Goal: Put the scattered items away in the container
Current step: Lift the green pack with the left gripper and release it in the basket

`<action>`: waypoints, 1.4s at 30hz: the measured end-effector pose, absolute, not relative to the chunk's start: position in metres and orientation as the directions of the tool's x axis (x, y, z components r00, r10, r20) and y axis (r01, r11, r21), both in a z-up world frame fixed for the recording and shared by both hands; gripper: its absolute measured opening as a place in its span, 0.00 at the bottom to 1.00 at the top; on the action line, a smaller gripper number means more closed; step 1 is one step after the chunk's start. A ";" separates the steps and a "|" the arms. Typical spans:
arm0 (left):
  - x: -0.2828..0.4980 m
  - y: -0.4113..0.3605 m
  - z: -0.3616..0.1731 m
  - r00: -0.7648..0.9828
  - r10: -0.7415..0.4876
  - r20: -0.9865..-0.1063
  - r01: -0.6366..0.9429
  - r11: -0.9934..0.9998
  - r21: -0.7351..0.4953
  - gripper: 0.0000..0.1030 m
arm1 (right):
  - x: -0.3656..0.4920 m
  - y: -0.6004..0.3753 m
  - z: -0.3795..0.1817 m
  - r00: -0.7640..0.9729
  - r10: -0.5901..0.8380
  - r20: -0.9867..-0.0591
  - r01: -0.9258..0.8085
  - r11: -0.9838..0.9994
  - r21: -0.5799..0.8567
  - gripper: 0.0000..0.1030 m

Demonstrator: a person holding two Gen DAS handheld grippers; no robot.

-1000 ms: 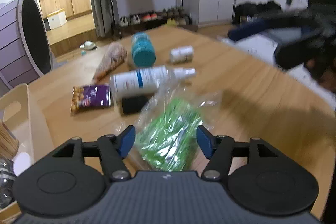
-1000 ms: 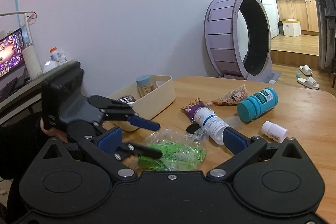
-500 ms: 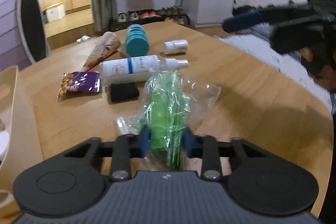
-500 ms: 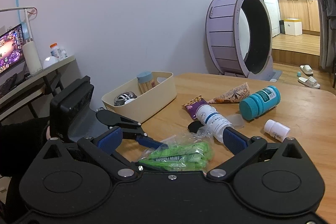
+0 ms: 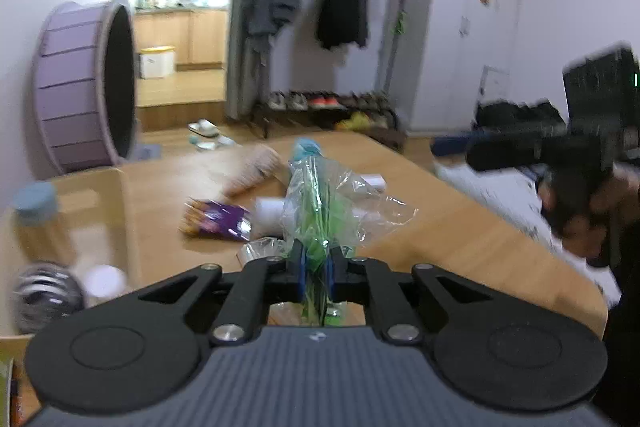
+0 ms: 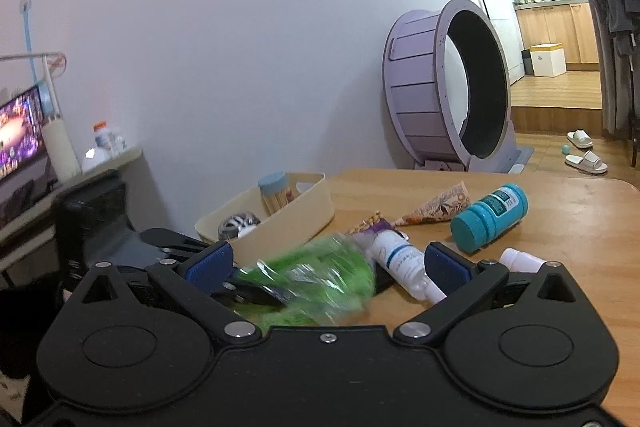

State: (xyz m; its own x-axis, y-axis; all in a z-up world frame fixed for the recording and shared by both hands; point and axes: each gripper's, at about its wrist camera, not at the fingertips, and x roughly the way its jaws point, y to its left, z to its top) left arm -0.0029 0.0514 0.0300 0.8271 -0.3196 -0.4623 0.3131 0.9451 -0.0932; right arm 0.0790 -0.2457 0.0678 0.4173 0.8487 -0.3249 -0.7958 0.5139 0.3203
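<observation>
Wooden table (image 6: 560,227): left gripper (image 5: 315,269) clamped on crinkly green-filled bag (image 5: 316,195), right gripper (image 6: 328,267) apart, empty; slick plastic could slip before cream container (image 6: 304,215).

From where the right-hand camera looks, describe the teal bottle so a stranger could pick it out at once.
Start at the wooden table, on the side away from the cream container. The teal bottle lies on its side beyond the white spray bottle. It alone is solid teal, with a ribbed cap.
</observation>
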 end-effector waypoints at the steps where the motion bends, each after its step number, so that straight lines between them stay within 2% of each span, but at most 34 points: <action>1: -0.005 0.057 0.036 0.841 -0.298 -0.452 0.290 0.953 -0.090 0.09 | 0.080 -0.245 0.068 0.421 0.850 -0.316 -0.793 0.514 0.327 1.00; 6: -0.002 0.100 0.063 0.898 -0.149 -0.414 0.122 0.988 -0.090 0.09 | 0.083 -0.235 0.067 0.445 0.846 -0.293 -0.777 0.527 0.344 1.00; 9: 0.012 0.123 0.069 0.906 -0.048 -0.422 0.012 0.996 -0.089 0.09 | 0.082 -0.222 0.064 0.429 0.852 -0.301 -0.788 0.516 0.336 1.00; 17: 0.068 0.151 0.041 0.843 0.062 -0.535 -0.149 0.981 -0.121 0.11 | 0.080 -0.200 0.055 0.386 0.858 -0.340 -0.809 0.492 0.323 1.00; 21: 0.085 0.148 0.027 0.811 0.062 -0.582 -0.139 0.986 -0.088 0.17 | 0.079 -0.193 0.052 0.381 0.854 -0.354 -0.808 0.494 0.321 1.00; 23: 0.083 0.150 0.028 0.820 0.053 -0.570 -0.142 0.984 -0.112 0.22 | 0.079 -0.193 0.052 0.381 0.853 -0.357 -0.808 0.495 0.320 1.00; 25: 0.076 0.154 0.032 0.832 0.063 -0.552 -0.148 0.983 -0.111 0.34 | 0.080 -0.192 0.053 0.382 0.852 -0.358 -0.807 0.496 0.320 1.00; 27: 0.065 0.158 0.037 0.849 0.077 -0.522 -0.151 0.983 -0.101 0.36 | 0.081 -0.193 0.052 0.387 0.850 -0.358 -0.804 0.501 0.320 1.00; 30: 0.048 0.154 0.047 0.885 0.079 -0.459 -0.132 0.988 -0.085 0.36 | 0.081 -0.197 0.051 0.393 0.847 -0.359 -0.799 0.507 0.322 1.00; 32: 0.045 0.150 0.049 0.884 0.087 -0.459 -0.121 0.992 -0.044 0.29 | 0.082 -0.198 0.051 0.395 0.844 -0.362 -0.798 0.510 0.320 1.00; 35: 0.059 0.145 0.041 0.852 0.048 -0.521 -0.074 0.997 -0.030 0.19 | 0.081 -0.199 0.051 0.396 0.841 -0.368 -0.797 0.514 0.317 1.00; 40: 0.097 0.143 0.011 0.745 0.050 -0.665 -0.085 0.996 -0.020 0.17 | 0.079 -0.199 0.053 0.389 0.844 -0.369 -0.804 0.507 0.311 1.00; 42: 0.099 0.146 0.006 0.744 0.068 -0.664 -0.104 0.995 -0.014 0.17 | 0.079 -0.199 0.053 0.388 0.845 -0.369 -0.807 0.505 0.307 1.00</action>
State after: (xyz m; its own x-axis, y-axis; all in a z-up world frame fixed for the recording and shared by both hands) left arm 0.0991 0.1464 0.0062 0.7443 0.0683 -0.6643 -0.1036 0.9945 -0.0139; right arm 0.0792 -0.1991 0.0531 0.3884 0.8446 -0.3686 -0.8067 0.5049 0.3070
